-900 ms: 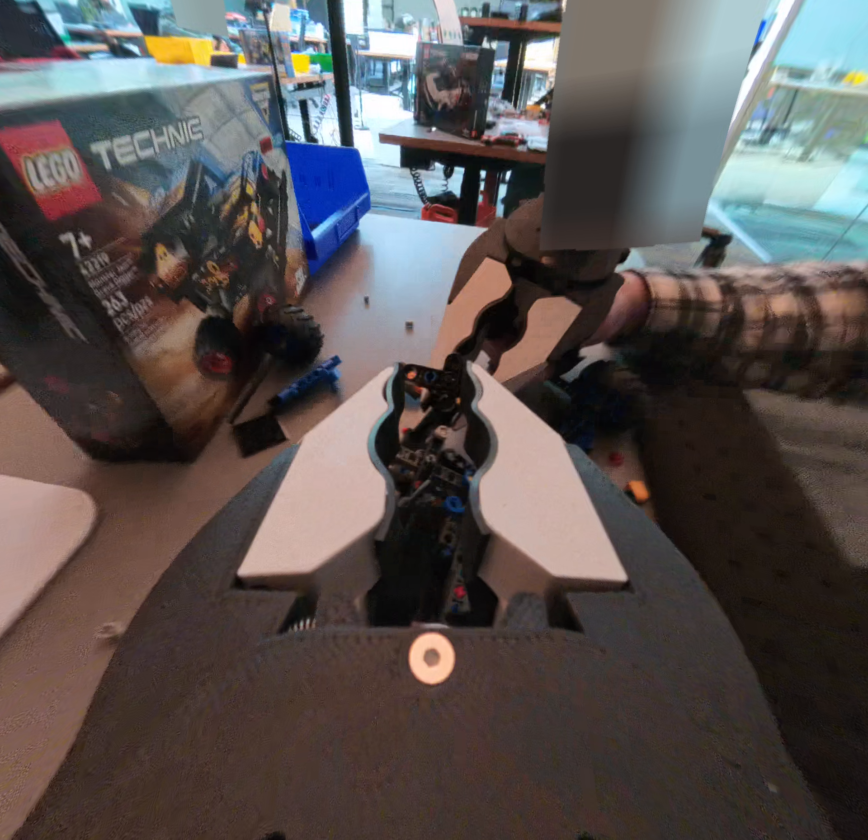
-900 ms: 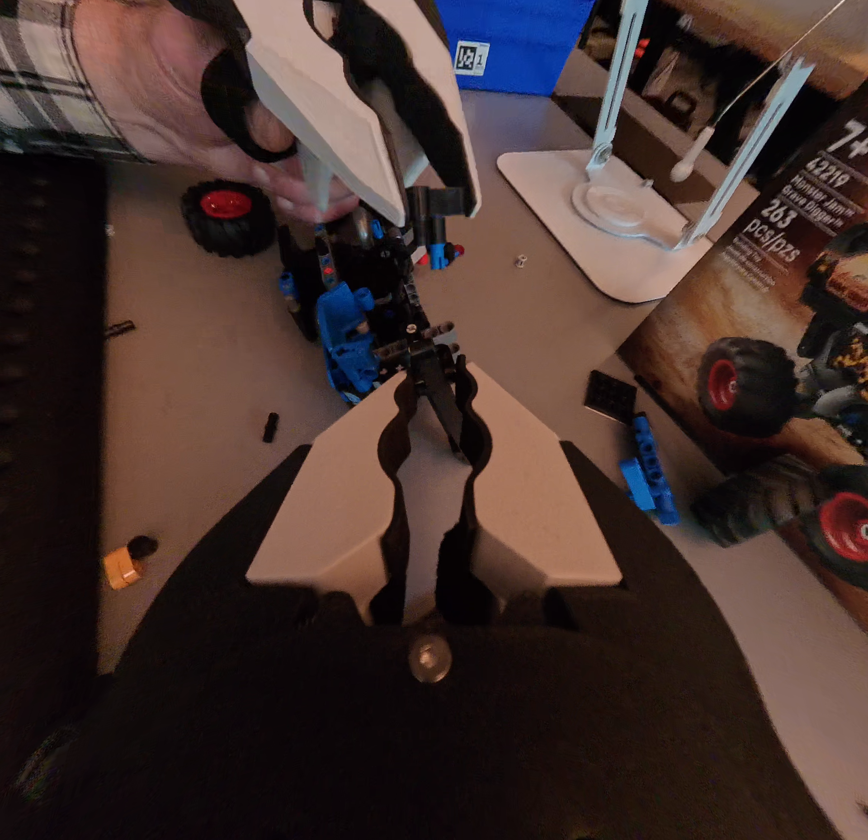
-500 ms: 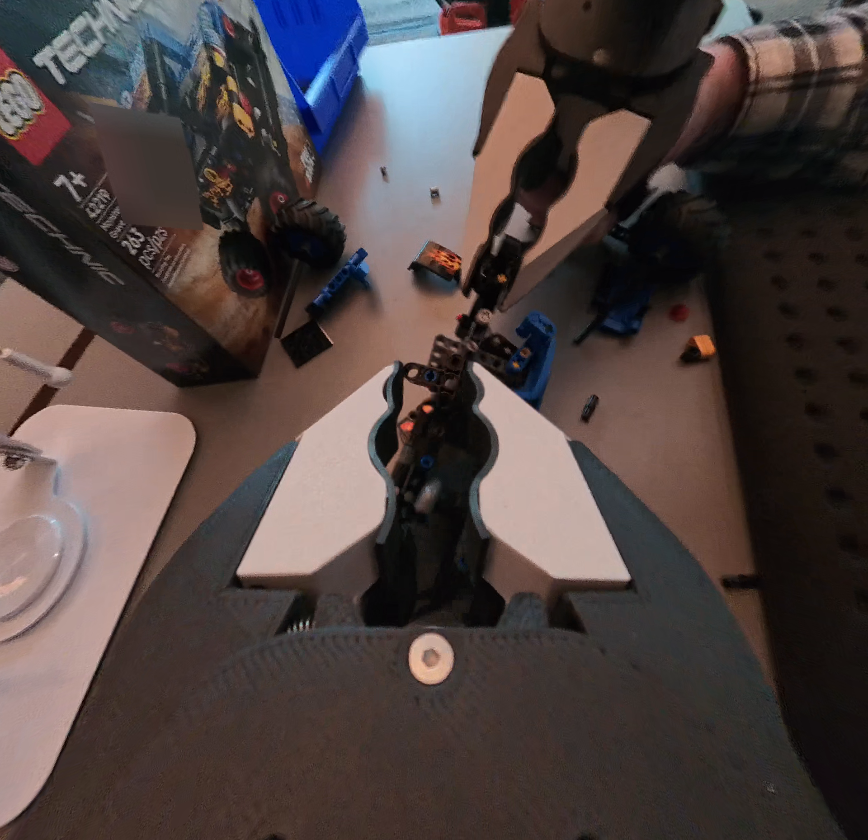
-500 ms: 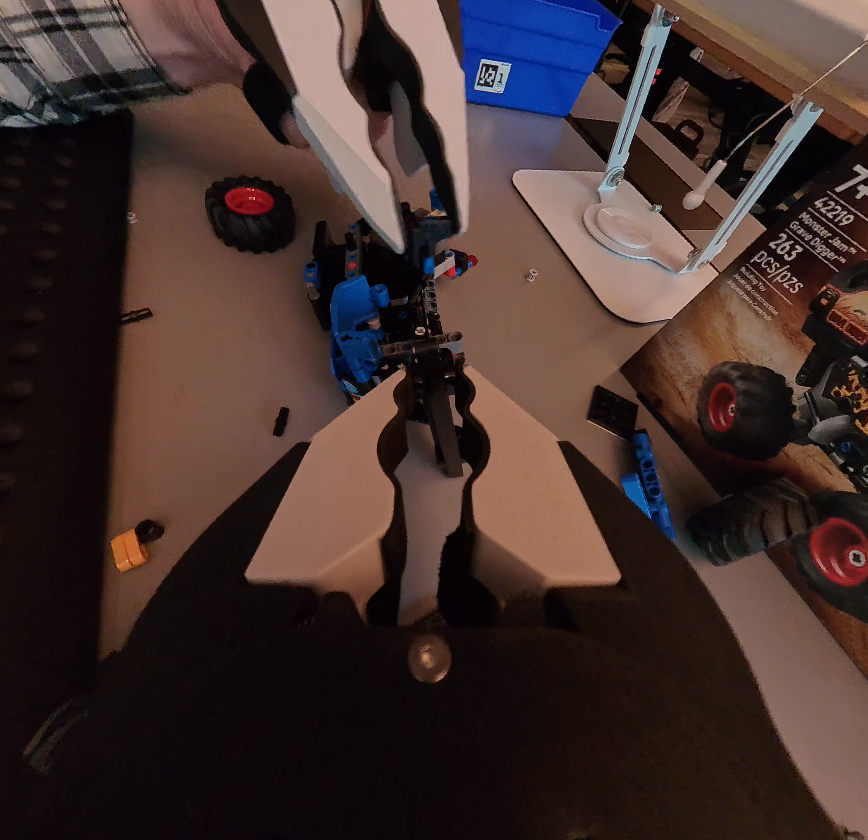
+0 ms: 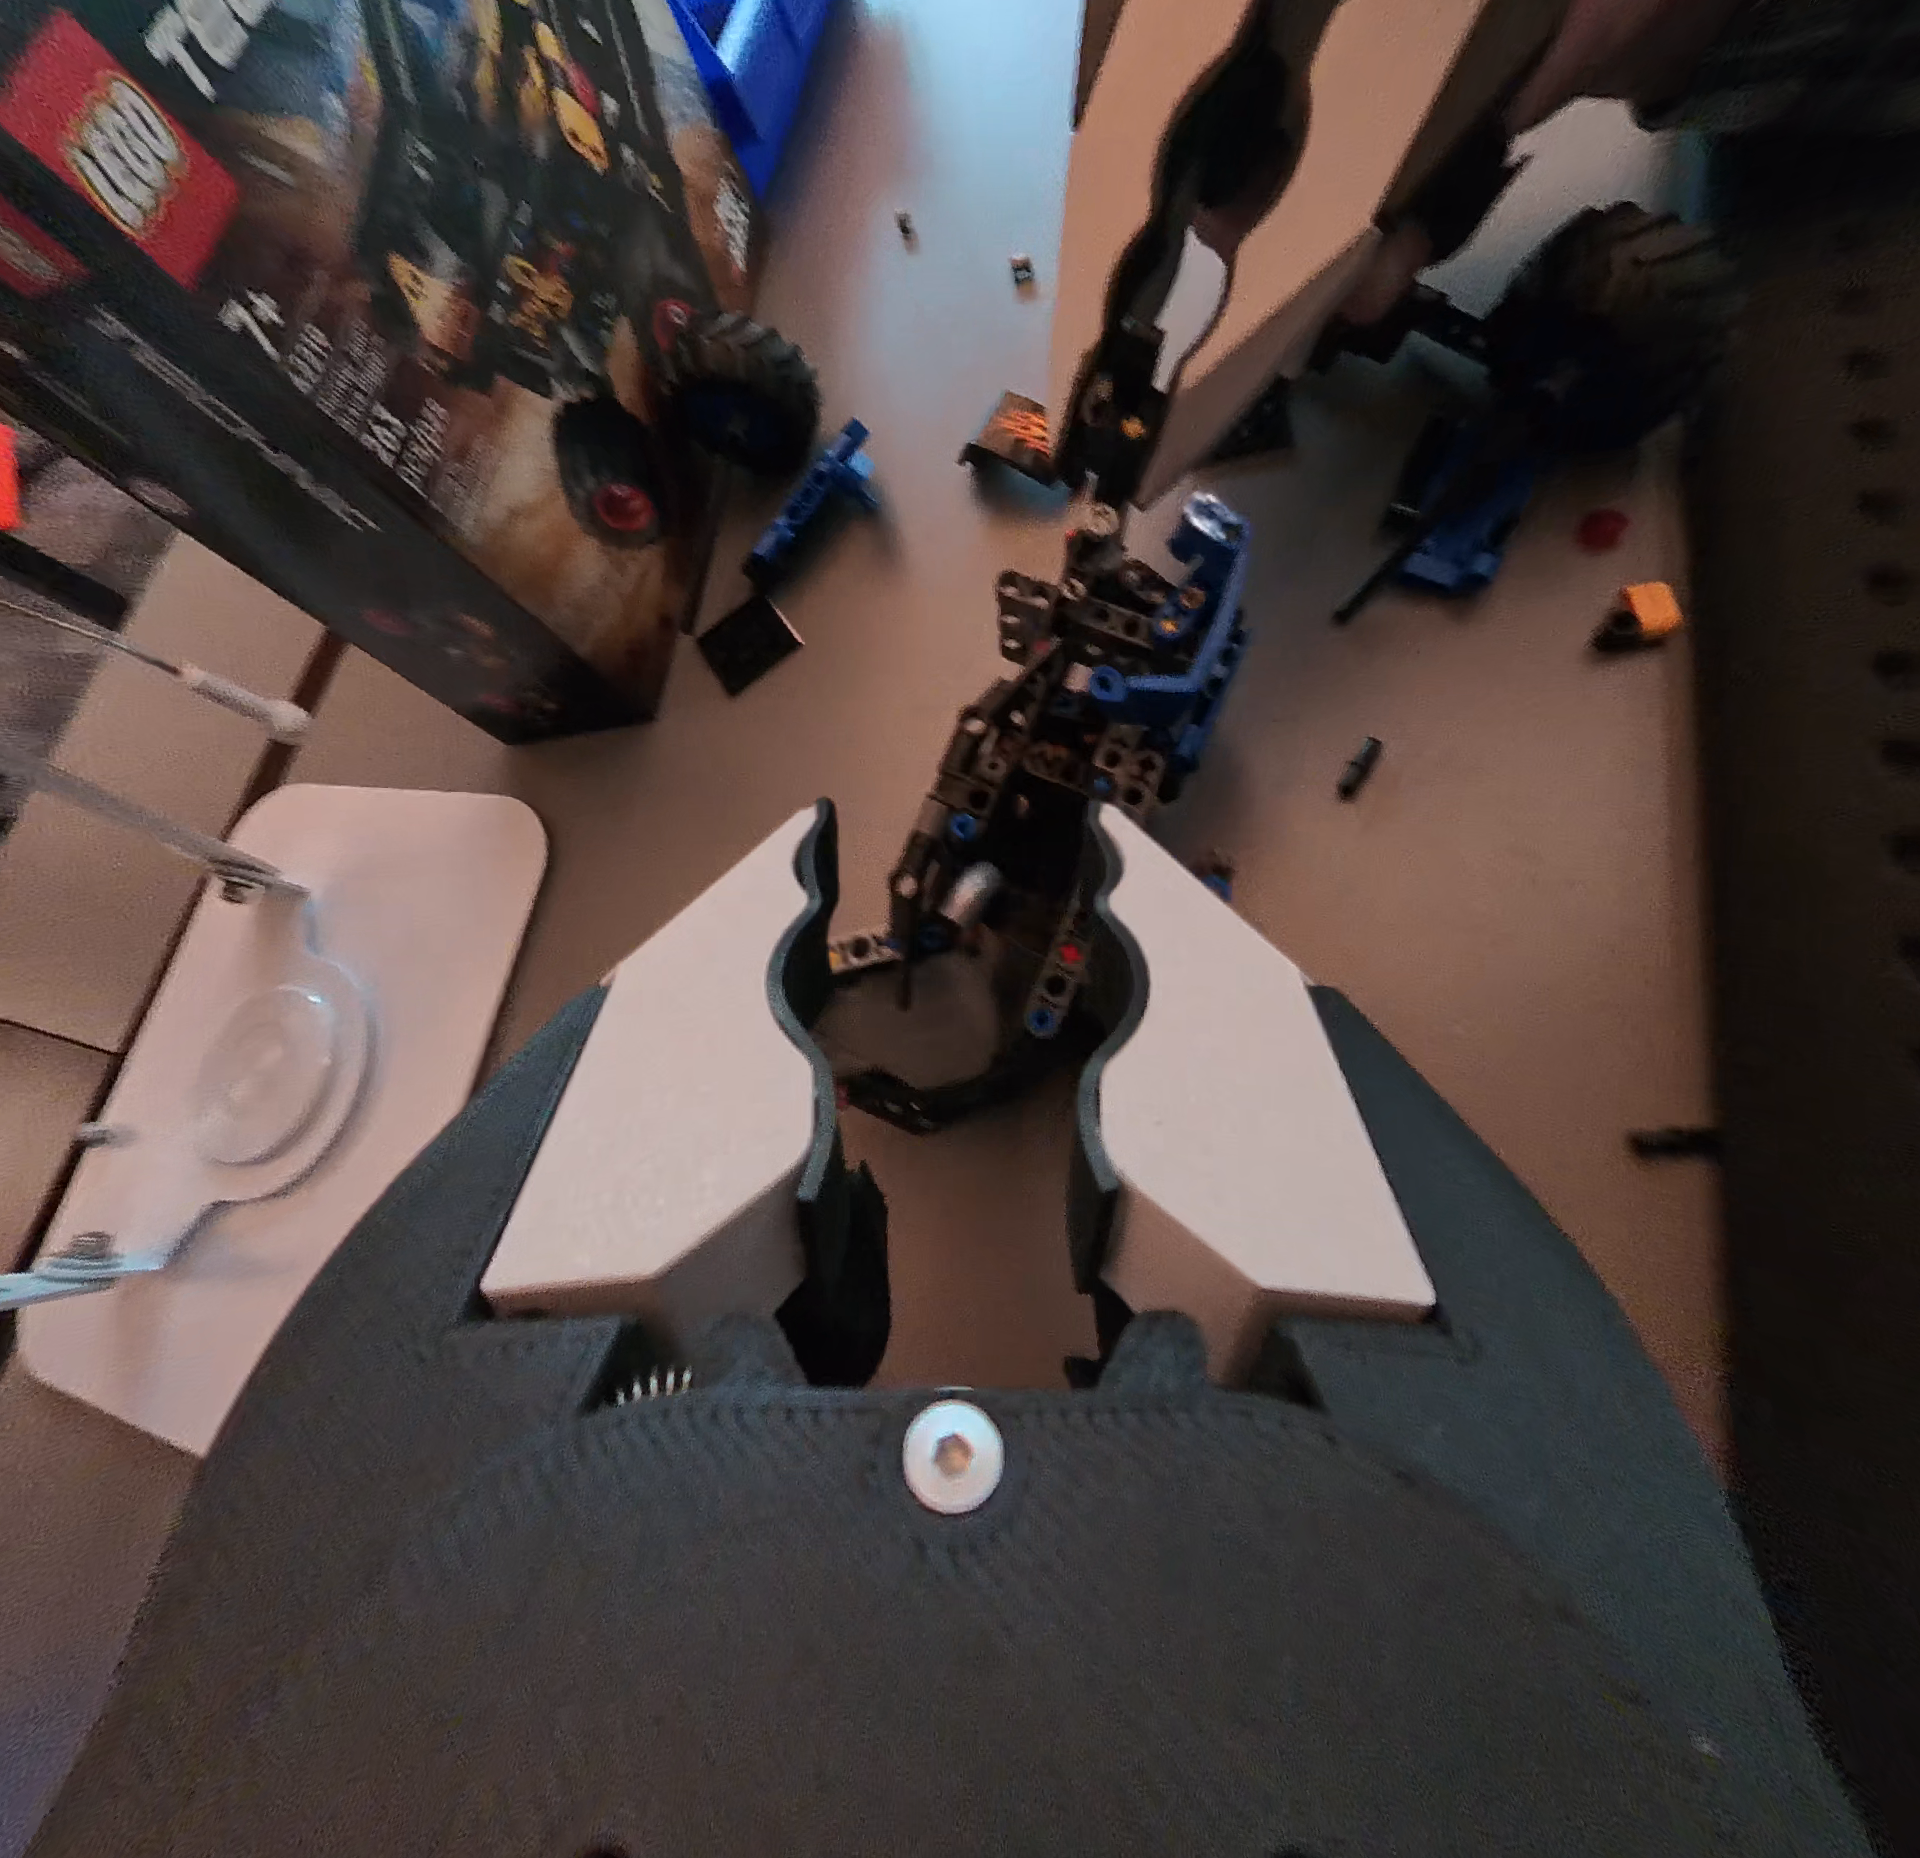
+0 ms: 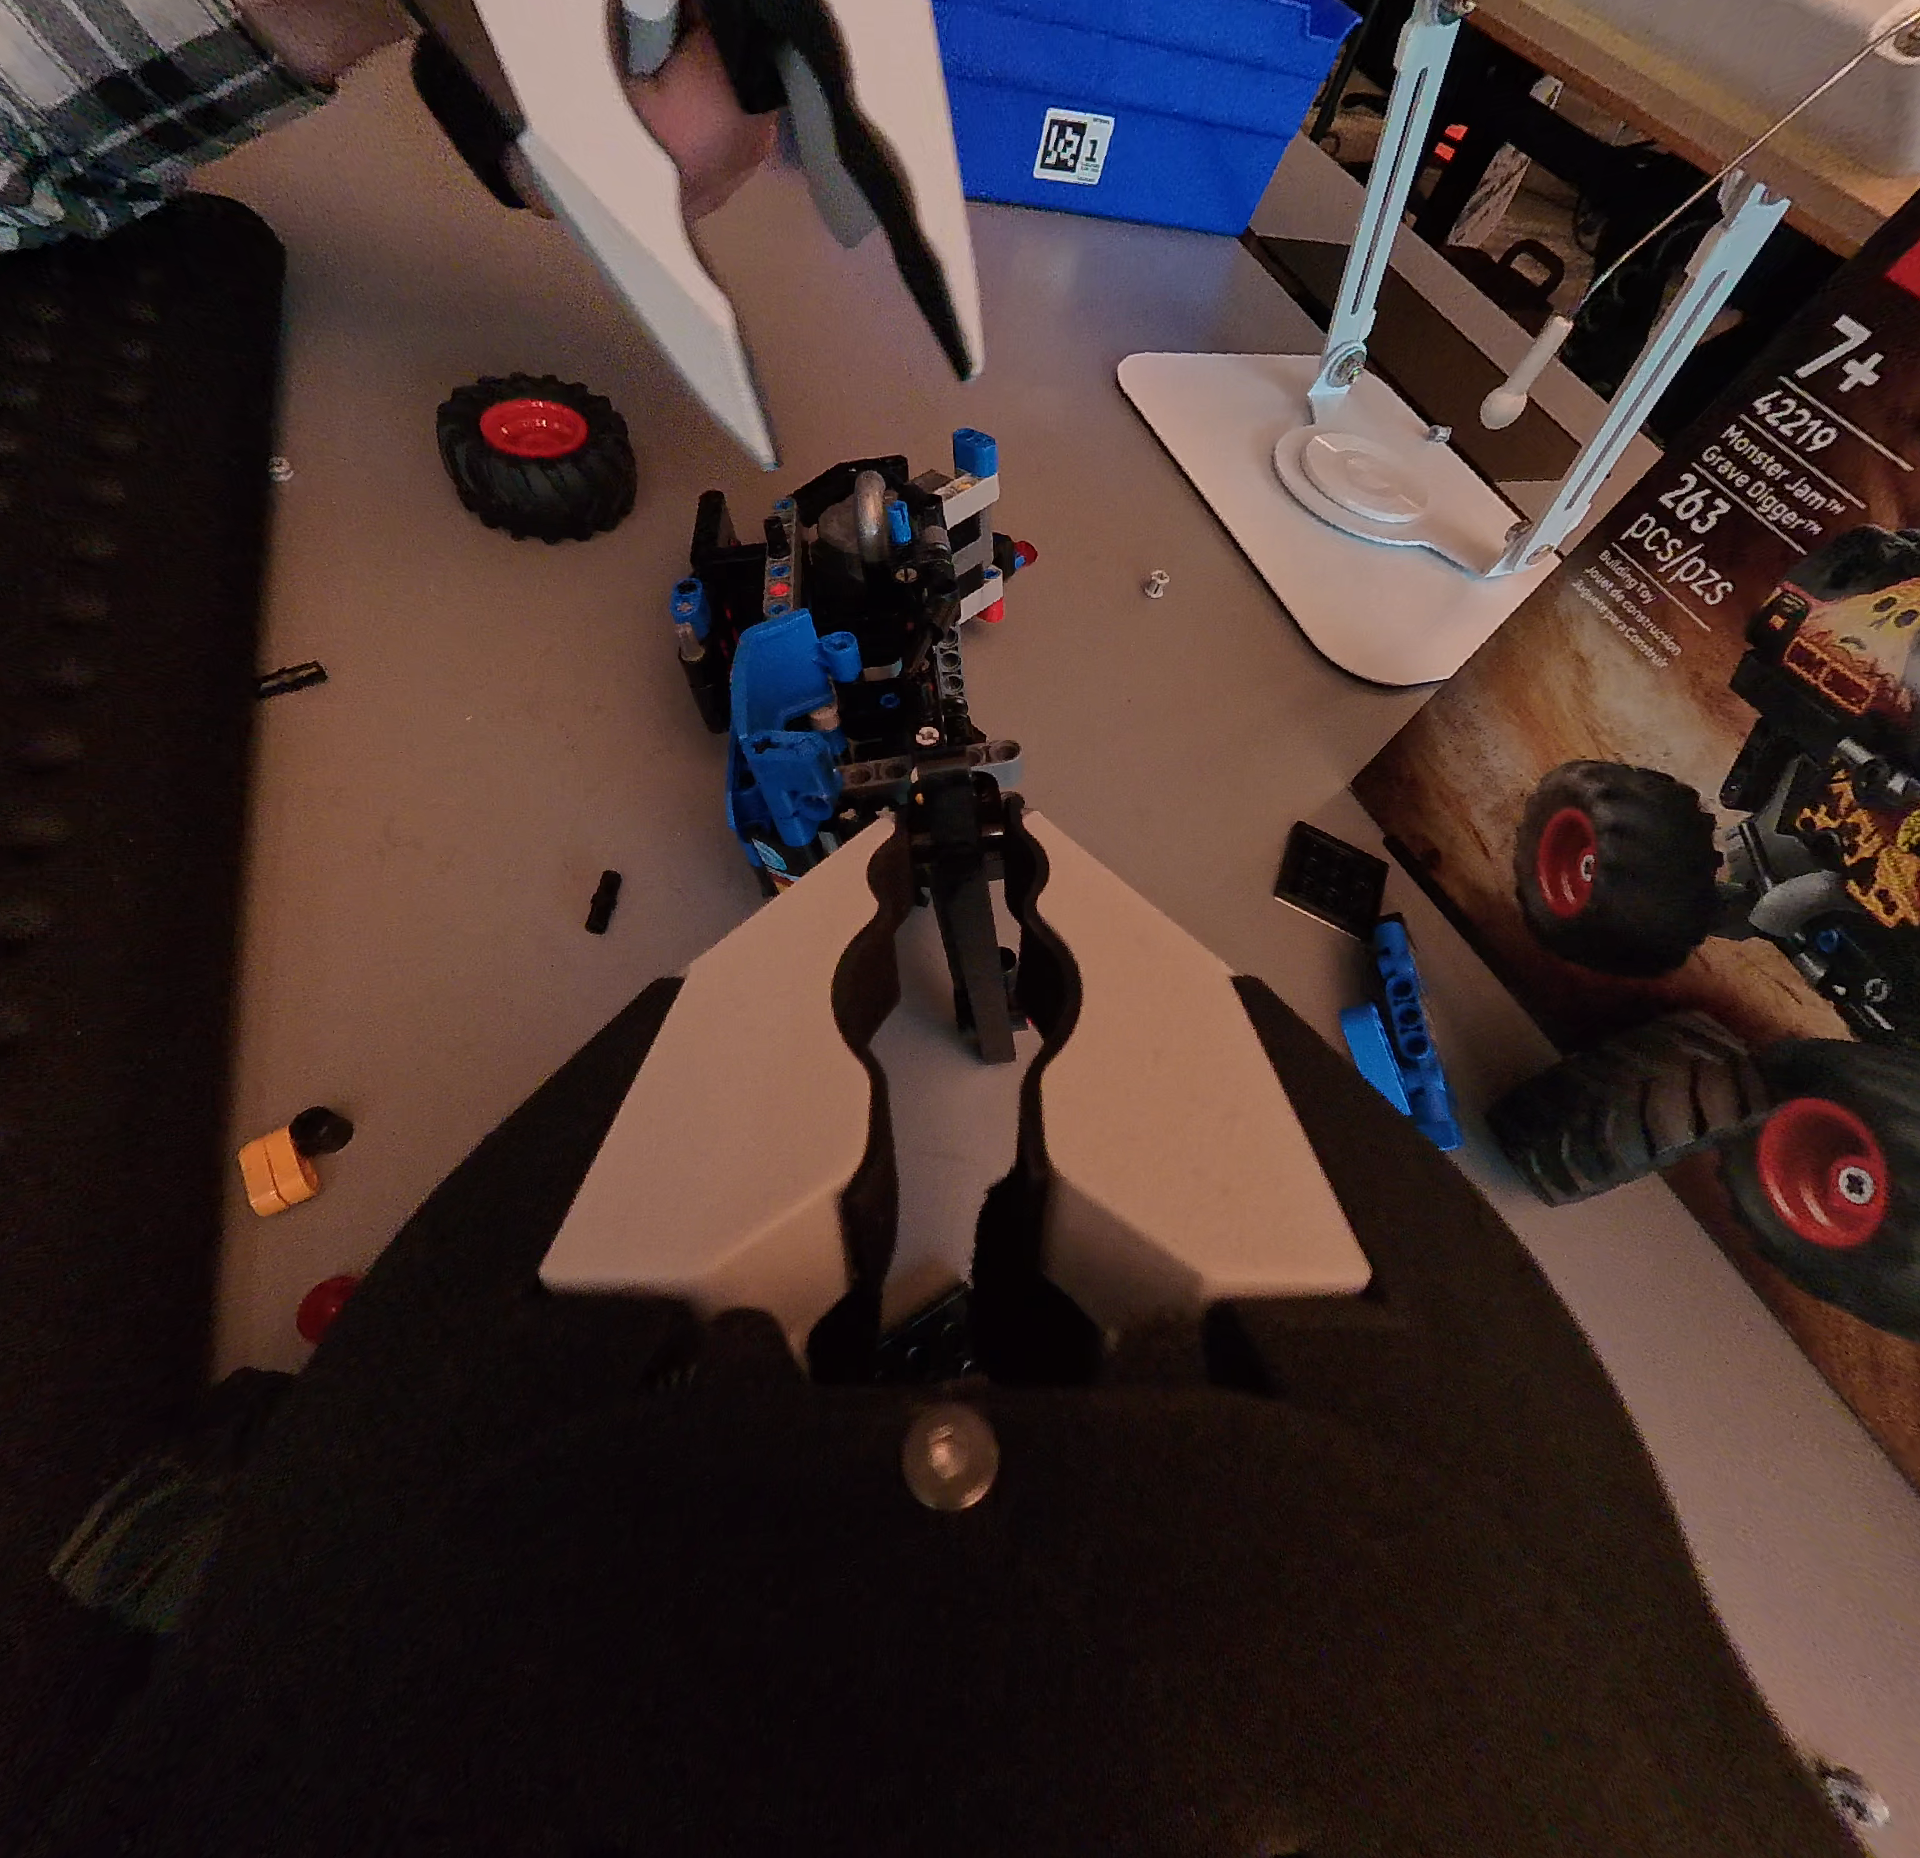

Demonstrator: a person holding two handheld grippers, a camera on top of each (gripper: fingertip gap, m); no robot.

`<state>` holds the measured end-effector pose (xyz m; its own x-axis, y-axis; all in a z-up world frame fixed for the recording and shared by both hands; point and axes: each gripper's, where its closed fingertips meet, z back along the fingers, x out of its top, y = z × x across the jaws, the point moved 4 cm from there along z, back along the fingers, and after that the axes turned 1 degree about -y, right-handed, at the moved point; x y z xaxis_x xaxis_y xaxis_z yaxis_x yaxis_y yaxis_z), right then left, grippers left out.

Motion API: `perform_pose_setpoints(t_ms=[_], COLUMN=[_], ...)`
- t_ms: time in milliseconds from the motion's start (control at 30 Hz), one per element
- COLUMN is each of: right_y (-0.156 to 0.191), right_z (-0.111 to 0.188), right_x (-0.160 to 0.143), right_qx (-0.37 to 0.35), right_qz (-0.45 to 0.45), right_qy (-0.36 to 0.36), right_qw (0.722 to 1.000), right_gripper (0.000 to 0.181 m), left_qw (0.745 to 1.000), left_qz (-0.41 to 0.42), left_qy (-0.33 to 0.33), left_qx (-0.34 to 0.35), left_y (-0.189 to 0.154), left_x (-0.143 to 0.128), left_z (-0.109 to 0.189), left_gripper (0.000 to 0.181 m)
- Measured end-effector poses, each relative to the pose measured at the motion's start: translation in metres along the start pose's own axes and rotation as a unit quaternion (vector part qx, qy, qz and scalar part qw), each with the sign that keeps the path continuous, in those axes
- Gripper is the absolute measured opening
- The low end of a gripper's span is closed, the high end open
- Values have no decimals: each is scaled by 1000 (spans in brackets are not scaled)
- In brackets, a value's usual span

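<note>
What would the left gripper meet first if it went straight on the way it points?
The left gripper, open, points down at the toy chassis lying on the table. It would likely meet the chassis first, its near end already between the fingers; depth is unclear.

Each gripper has a textured black printed body with a silver hex screw [image 5: 953, 1457] at lower centre. Pale wedge fingers [image 5: 686, 1070] carry wavy black inner edges. A plaid sleeve [image 6: 114, 73] fills the upper left corner.

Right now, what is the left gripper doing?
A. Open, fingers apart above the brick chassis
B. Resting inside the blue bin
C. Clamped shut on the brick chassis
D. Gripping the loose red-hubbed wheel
A. The left gripper shows a wide gap between its fingers, hanging open above the brick chassis on the table.
</note>
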<state>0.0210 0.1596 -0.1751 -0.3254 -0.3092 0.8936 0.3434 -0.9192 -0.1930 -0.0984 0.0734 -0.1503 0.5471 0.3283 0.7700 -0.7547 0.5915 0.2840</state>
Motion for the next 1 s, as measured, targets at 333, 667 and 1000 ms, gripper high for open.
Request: perform_pose_setpoints(t_ms=[333,667,1000], right_y=[1,1,1], right_z=[0,-2,1], right_x=[0,-2,-1], right_qx=[2,-9,-11], right_qz=[3,21,15], right_qy=[-1,14,12], right_qw=[1000,1000,1000], right_gripper=[15,15,15], left_qw=[992,990,968], left_qz=[-47,101,221], left_qy=[91,1,-115], left_qx=[-80,-98,-16], left_y=[-3,9,33], left_x=[2,2,17], left_z=[-47,-44,-30], left_gripper=[15,8,0])
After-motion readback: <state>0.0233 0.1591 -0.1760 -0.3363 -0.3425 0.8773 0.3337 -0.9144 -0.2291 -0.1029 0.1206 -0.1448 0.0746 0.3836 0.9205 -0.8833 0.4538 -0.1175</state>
